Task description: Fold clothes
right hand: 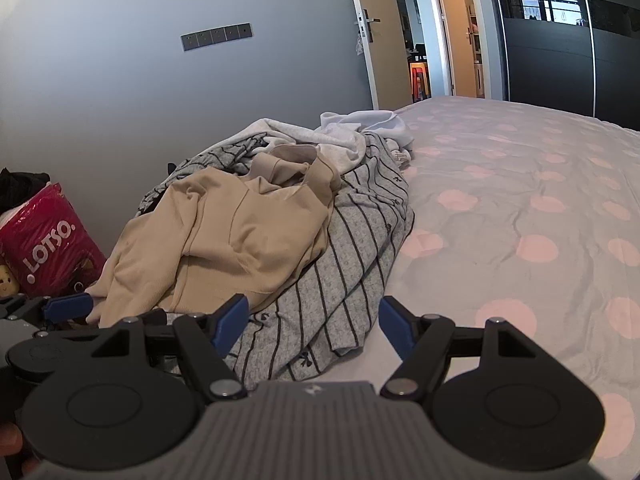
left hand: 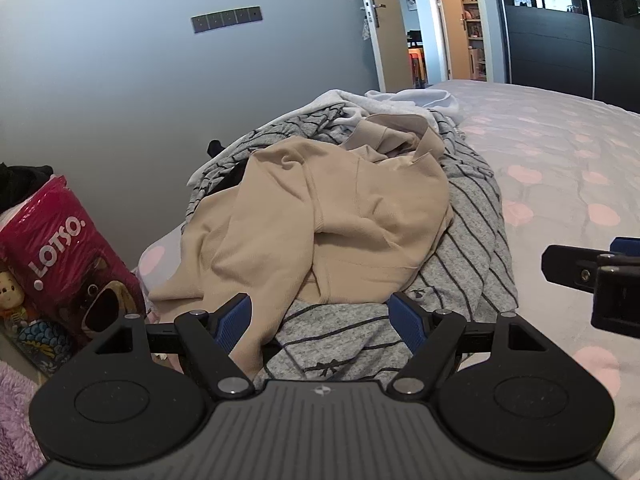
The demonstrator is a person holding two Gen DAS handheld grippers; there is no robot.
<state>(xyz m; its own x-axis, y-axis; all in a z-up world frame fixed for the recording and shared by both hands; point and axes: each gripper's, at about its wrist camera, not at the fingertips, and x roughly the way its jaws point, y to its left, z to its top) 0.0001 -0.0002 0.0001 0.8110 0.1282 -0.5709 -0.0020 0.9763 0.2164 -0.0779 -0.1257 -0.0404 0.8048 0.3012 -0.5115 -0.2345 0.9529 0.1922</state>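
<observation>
A pile of clothes lies on the bed's left side. On top is a crumpled beige sweatshirt (left hand: 320,216) (right hand: 224,232). Under it spreads a grey garment with dark stripes (left hand: 472,240) (right hand: 344,264), and white clothes (left hand: 404,98) (right hand: 360,124) lie at the far end. My left gripper (left hand: 322,316) is open just above the pile's near edge, the beige hem and striped cloth between its blue pads without contact. My right gripper (right hand: 312,320) is open over the striped garment's near right edge. The right gripper's tip (left hand: 592,276) shows at the left wrist view's right edge.
The bed (right hand: 520,216) has a grey cover with pink dots stretching to the right. A red LOTSO bag (left hand: 68,260) (right hand: 48,240) and toys stand by the grey wall on the left. An open door (right hand: 376,40) and dark wardrobe (right hand: 560,52) are behind.
</observation>
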